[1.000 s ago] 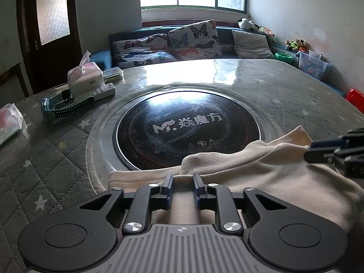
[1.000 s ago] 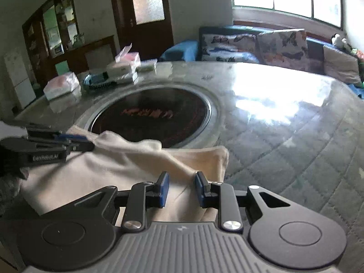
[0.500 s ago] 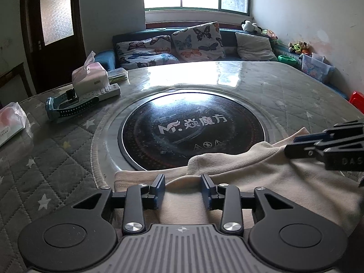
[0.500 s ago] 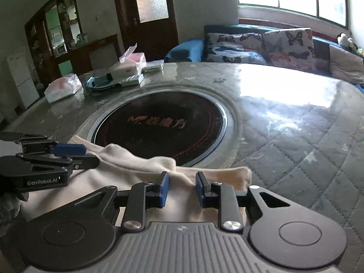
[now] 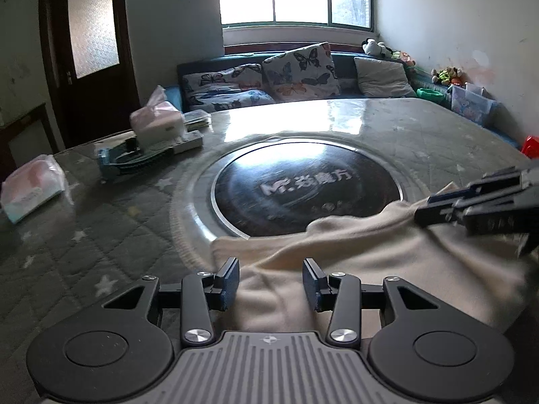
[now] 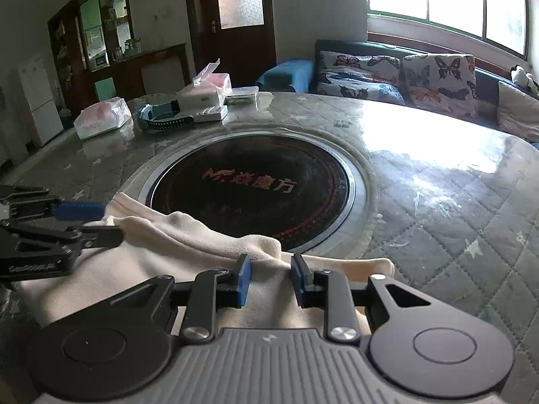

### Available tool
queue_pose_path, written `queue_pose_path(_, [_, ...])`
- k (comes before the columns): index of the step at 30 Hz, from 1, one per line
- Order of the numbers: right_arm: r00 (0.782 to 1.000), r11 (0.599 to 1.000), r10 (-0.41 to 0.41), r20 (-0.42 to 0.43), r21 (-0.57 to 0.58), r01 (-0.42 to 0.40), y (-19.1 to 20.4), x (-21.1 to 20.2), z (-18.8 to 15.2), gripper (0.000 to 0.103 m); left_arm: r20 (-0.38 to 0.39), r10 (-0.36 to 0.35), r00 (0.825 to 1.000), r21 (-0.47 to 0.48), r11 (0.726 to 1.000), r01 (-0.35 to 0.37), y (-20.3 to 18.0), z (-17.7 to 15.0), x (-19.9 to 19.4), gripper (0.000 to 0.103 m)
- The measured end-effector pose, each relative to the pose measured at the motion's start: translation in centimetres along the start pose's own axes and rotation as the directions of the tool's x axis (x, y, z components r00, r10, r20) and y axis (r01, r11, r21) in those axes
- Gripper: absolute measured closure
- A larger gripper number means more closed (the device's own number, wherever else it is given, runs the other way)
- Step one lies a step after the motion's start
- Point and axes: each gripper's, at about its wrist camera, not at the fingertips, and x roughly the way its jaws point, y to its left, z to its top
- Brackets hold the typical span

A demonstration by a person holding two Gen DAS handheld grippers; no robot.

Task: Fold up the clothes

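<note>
A cream garment (image 5: 353, 252) lies folded at the near edge of the round table, its far edge over the rim of the black inset disc (image 5: 303, 192). My left gripper (image 5: 271, 282) is open above its left part, jaws well apart, nothing between them. My right gripper (image 6: 269, 277) is open over the garment's right part (image 6: 188, 252), jaws apart with cloth below them. Each gripper shows in the other's view: the right one at the right edge (image 5: 471, 205), the left one at the left edge (image 6: 57, 225).
The table (image 5: 101, 235) has a quilted star-pattern cover under glass. At its far left stand a tissue box (image 5: 156, 124), remote controls (image 5: 188, 143), a blue device (image 5: 124, 160) and a tissue pack (image 5: 32, 188). A sofa with butterfly cushions (image 5: 296, 74) lies behind.
Both grippers opened their jaws and let go of the garment, which now lies on the table. Both drew back slightly.
</note>
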Motion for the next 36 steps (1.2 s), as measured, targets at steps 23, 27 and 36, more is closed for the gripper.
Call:
queue_pose_path(23, [0.996,0.987,0.068,0.051,-0.152,-0.059,4.0,-6.4,-2.9,0.077,0.038,0.08,0.996,-0.025,0.997,-0.079,1.9,-1.3,-3.6,0.058])
queue_pose_path(27, [0.992,0.981,0.112,0.059,-0.166,-0.101,5.5,-7.0,-3.3,0.077,0.076,-0.002,0.997,0.025,1.0,0.0,-0.2,-1.7,-6.0,0.057])
queue_pose_path(36, [0.988,0.955,0.128,0.081,-0.277,-0.101,9.4,-7.1,-5.2,0.077,0.072,-0.071,0.995,0.119,0.991,0.062,-3.9,-4.0,-6.9,0.058])
